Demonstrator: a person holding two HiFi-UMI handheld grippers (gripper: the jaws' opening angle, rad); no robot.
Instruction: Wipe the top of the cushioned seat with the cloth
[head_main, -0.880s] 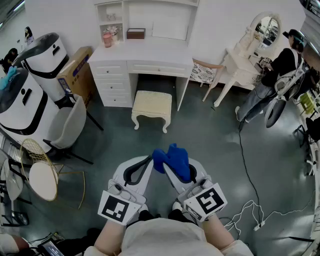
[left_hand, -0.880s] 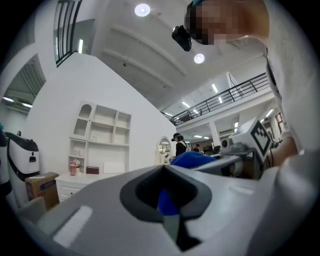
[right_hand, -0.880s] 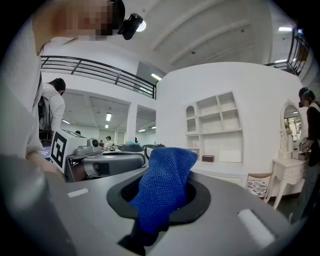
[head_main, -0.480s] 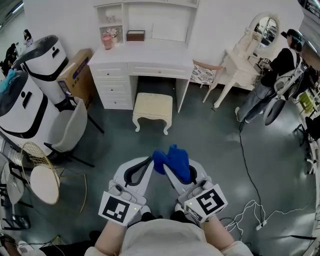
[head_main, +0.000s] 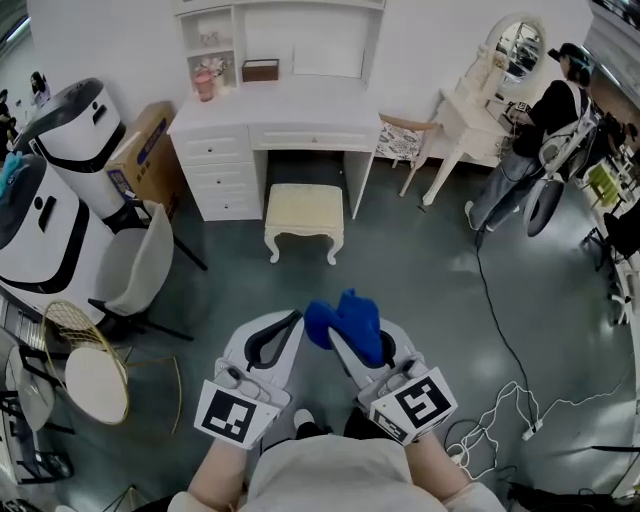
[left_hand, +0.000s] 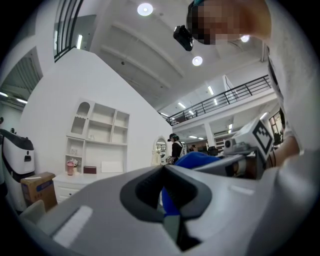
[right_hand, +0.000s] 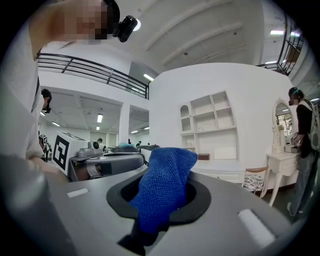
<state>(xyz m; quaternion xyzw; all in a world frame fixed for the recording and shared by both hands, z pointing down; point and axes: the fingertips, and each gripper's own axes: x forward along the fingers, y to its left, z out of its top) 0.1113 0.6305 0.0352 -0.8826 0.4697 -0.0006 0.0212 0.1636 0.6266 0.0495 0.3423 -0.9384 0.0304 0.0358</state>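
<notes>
Near left, the left gripper (left_hand: 162, 168) has its jaws closed tip to tip on nothing. Far ahead in the middle, well apart from both grippers, the cushioned seat (head_main: 304, 208) is a cream stool in front of a white desk (head_main: 275, 105), with its far edge in shadow. Near right, the right gripper (right_hand: 161, 200) is clamped on the blue cloth (head_main: 345, 318), which looks light, soft and floppy and is probably best held bunched at one end, as here; its folds cover the jaw tips, so the depth of the bite is unclear.
</notes>
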